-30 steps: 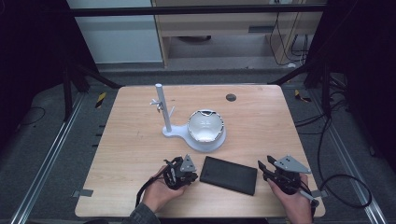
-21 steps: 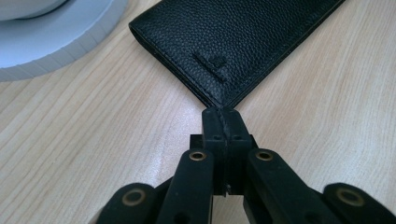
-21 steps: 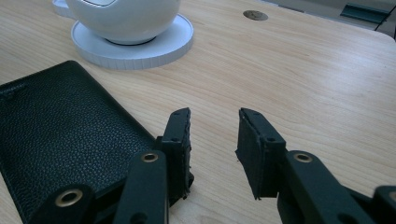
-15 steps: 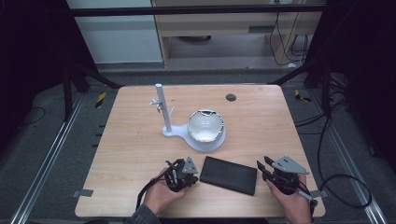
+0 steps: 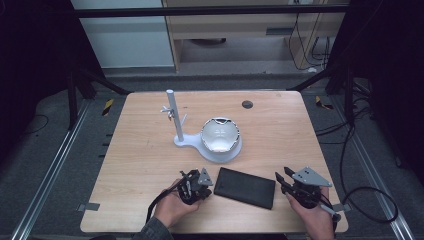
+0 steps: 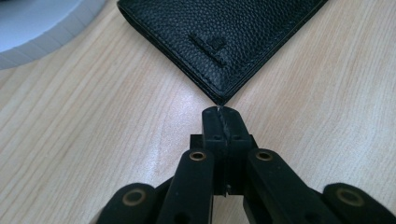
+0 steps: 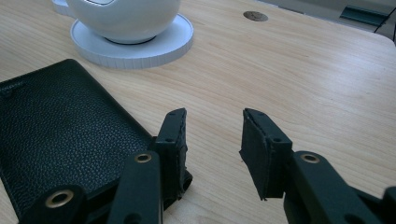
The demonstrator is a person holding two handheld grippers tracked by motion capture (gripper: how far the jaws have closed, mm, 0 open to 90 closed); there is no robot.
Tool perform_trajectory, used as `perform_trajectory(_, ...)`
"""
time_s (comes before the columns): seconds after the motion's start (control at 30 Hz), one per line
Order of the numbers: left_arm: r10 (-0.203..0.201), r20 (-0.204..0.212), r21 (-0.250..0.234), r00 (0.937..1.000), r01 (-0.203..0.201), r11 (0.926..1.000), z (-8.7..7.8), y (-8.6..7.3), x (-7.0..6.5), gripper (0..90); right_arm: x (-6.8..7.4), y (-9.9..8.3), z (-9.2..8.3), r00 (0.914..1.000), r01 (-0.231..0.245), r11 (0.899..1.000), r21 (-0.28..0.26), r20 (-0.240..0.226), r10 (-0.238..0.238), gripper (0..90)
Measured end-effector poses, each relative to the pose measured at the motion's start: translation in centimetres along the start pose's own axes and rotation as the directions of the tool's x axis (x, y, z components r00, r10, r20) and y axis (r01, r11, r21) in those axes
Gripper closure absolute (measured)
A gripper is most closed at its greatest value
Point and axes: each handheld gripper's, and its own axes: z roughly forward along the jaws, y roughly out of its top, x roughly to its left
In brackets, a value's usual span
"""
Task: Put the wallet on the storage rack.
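Left gripper (image 6: 221, 113) pressed together at the near corner of the black wallet (image 5: 245, 187), right gripper (image 7: 212, 126) spread beside its other end, wallet lying flat on the bench (image 5: 140, 150) — approaching only, lifting not yet started.

black grained wallet (image 5: 245, 187), white bowl (image 5: 220, 135), pale wood table (image 5: 280, 135)

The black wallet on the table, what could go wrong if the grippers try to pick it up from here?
The wallet lies flat, and the left gripper has its jaws shut just off one corner: it may only push the wallet along. The right gripper, jaws open, could skid off the thin edge. A shoved wallet might bump the white stand's base nearby.
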Motion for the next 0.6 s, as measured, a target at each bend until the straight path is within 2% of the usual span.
perform_trajectory(0.3,0.009,0.003,0.013,1.0,-0.009,0.9999,0.49,0.39,0.12,90.0,0.02,0.0,0.0,1.0,0.003,1.0,-0.001,-0.006,-0.003,60.6)
perform_trajectory(0.47,0.005,0.018,0.019,0.9998,-0.005,0.9998,0.71,0.16,0.33,90.0,0.23,0.04,0.08,0.9999,0.01,1.0,0.002,-0.012,-0.01,60.5)
perform_trajectory(0.6,0.003,0.026,-0.004,0.9997,-0.003,1.0,0.72,0.24,0.32,90.0,0.43,0.16,0.05,0.9997,0.016,1.0,-0.003,-0.019,-0.016,60.6)
